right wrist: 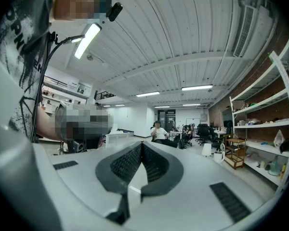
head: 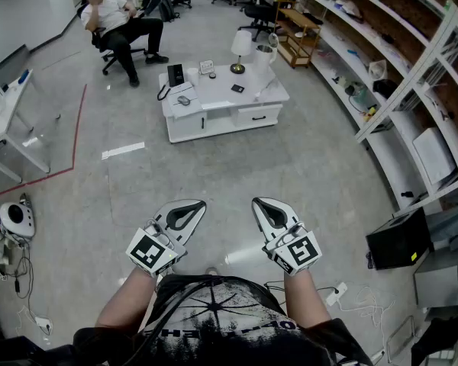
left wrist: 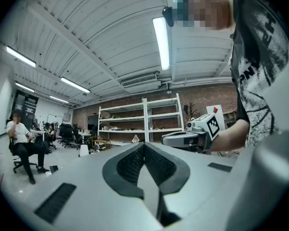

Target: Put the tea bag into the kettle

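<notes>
Both jaw pairs are closed on nothing: my left claw (head: 191, 209) and right claw (head: 266, 209) sit level. The kettle (head: 265, 54) stands on the table (head: 214, 91), well ahead; I cannot make out the tea bag.

Left tongs (head: 194, 207) and right tongs (head: 262, 206) are white with black pads (left wrist: 128, 164) and black-and-white square markers (head: 150, 252); the worktop (head: 221, 94) ahead is white.

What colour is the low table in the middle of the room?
White. The low table shows best in the head view.
</notes>
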Tool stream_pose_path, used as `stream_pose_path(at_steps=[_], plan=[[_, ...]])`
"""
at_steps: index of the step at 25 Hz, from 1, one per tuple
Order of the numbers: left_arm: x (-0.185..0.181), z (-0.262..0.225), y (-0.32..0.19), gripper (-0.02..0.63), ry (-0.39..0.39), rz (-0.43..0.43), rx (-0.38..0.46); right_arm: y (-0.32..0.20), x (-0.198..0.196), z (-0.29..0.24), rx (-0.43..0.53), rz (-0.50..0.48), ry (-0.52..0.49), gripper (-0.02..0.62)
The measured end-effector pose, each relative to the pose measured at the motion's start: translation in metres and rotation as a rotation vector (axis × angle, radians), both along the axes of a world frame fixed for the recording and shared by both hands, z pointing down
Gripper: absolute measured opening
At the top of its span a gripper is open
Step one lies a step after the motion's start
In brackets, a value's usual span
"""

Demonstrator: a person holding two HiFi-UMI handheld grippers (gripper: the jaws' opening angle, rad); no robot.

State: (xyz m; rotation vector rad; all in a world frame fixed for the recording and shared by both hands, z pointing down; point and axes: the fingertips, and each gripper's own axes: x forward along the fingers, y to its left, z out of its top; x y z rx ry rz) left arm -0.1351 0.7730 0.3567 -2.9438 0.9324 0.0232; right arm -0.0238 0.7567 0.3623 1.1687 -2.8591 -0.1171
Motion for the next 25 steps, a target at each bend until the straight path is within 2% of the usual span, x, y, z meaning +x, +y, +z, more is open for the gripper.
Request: stream_pose_path(at_steps=[7,13,18,25], plan=[[-0.004,-0.006,-0.009,0.006,-0.012,-0.048,-0.001,-0.005,-0.001,0.004,0.003,0.007,0.005,0.009],[-0.006,-0.005,-0.012,0.006,0.004,-0.045,0.007,-0.006,-0.001,-0.001,-0.021,-0.017,-0.072,0.009],[0.001,-0.006,-0.011,0.006,0.010,-0.031,0.012,-0.004,-0.002,0.003,-0.010,-0.029,-0.042,0.009],[0.007,-0.008,-0.015,0.006,-0.023,-0.055,0.002,-0.004,0.001,0.003,0.006,-0.050,-0.031,0.009]])
